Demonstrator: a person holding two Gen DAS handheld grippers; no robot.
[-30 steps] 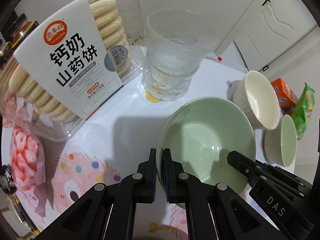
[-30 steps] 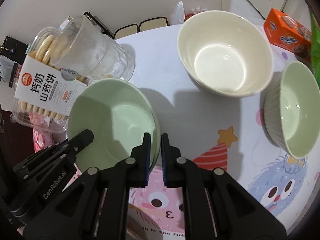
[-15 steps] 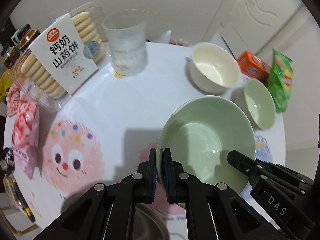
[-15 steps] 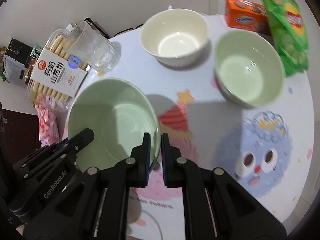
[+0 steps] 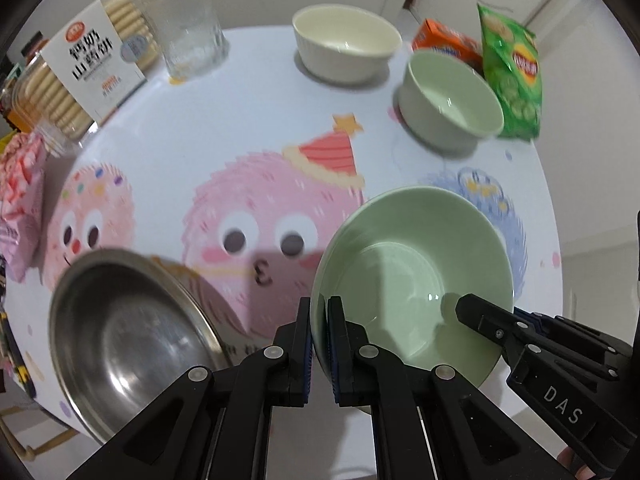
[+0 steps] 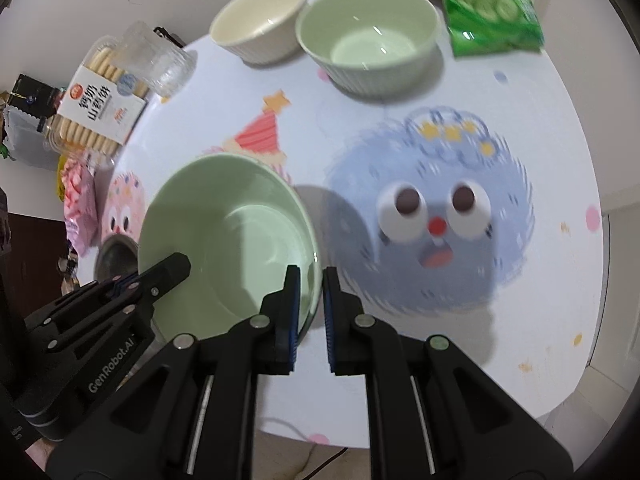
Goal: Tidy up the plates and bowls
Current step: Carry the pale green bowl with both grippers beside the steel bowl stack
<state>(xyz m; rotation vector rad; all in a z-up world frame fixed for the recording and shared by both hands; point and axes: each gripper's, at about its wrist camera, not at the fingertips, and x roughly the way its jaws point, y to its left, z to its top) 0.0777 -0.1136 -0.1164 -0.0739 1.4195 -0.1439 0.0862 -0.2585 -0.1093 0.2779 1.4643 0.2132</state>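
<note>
Table [image 5: 248,132]: round, wearing a white cloth with cartoon monsters, and carrying everything below.
Steel plate [image 5: 120,344]: lying at the near left edge of the table in the left wrist view, just beside the held bowl.
Large green bowl [image 5: 408,280]: hanging over the table, tilted, and being carried by both grippers at opposite sides of its rim.
Small green bowl [image 6: 368,44]: standing at the far side, just beside the cream bowl [image 6: 260,24].
Biscuit pack [image 5: 84,76]: lying at the far left next to a clear glass [image 5: 192,36].
Crisp bag [image 5: 510,76]: leaning behind the small green bowl.
Left gripper [image 5: 319,312]: clamping the large bowl's left rim.
Right gripper [image 6: 310,280]: pinching the opposite rim.
</note>
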